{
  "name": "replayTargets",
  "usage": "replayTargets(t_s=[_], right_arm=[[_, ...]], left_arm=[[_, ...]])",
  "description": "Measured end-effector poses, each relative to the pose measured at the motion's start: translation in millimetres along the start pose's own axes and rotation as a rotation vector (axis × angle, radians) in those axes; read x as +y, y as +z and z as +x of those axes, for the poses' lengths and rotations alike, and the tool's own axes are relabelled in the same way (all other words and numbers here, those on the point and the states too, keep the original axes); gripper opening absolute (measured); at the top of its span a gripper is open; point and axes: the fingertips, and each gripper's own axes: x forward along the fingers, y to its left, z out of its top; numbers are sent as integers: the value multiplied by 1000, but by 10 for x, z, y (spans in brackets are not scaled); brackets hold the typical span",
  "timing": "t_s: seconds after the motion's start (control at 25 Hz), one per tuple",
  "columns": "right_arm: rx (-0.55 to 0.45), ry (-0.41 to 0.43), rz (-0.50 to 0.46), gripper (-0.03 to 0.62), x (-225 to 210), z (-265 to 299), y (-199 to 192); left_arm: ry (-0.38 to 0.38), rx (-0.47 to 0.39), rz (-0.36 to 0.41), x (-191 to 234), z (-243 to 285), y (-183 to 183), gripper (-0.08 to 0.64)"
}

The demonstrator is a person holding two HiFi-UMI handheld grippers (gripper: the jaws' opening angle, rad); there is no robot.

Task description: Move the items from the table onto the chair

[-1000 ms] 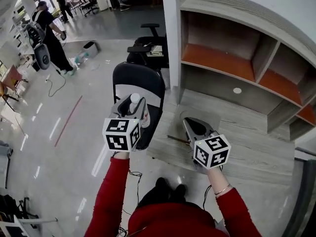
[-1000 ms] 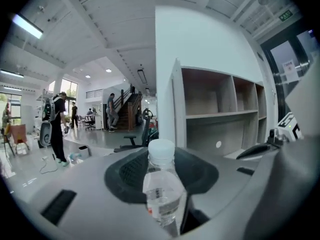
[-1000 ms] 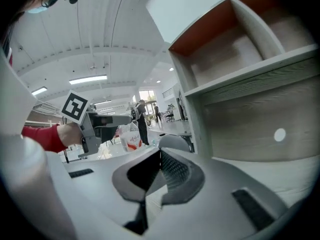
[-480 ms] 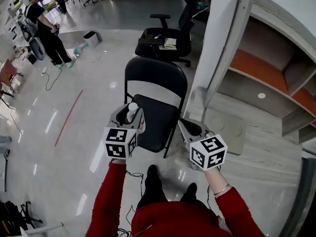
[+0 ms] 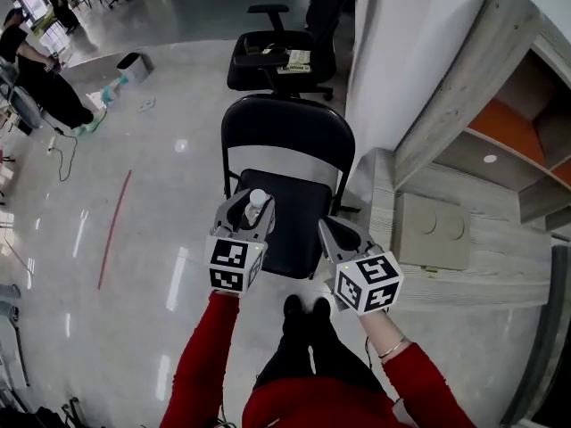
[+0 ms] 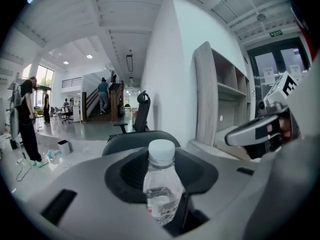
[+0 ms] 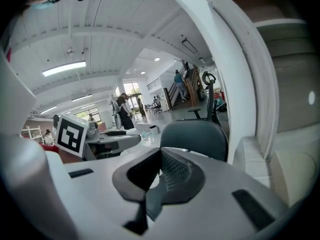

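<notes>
The left tongs [image 5: 251, 214] pinch a small water bottle [image 5: 257, 200], and it stands up straight. The right tongs [image 5: 343, 234] are pressed together and hold nothing. A second ago both were by the grey table [image 5: 500, 266]. Now the person has turned, and both hang over the front of the black chair [image 5: 287, 139]. The bottle looks to be above the seat, not on it yet. I think it goes down next.

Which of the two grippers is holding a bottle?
The left gripper: a clear plastic bottle with a white cap stands between its jaws. The right gripper is shut and empty.
</notes>
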Motion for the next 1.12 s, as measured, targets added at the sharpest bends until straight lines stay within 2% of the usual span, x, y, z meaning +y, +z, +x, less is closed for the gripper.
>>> replayTargets(t_s=[0.4, 0.8, 1.12], right_arm=[[54, -33, 57, 12, -55, 467, -633], [127, -78, 108, 12, -404, 964, -1256], [179, -104, 73, 11, -713, 1228, -1481]], left_arm=[[-95, 68, -37, 25, 668, -998, 166], [-85, 113, -30, 113, 1058, -1712, 166], [-92, 155, -49, 148, 1117, -2151, 166]])
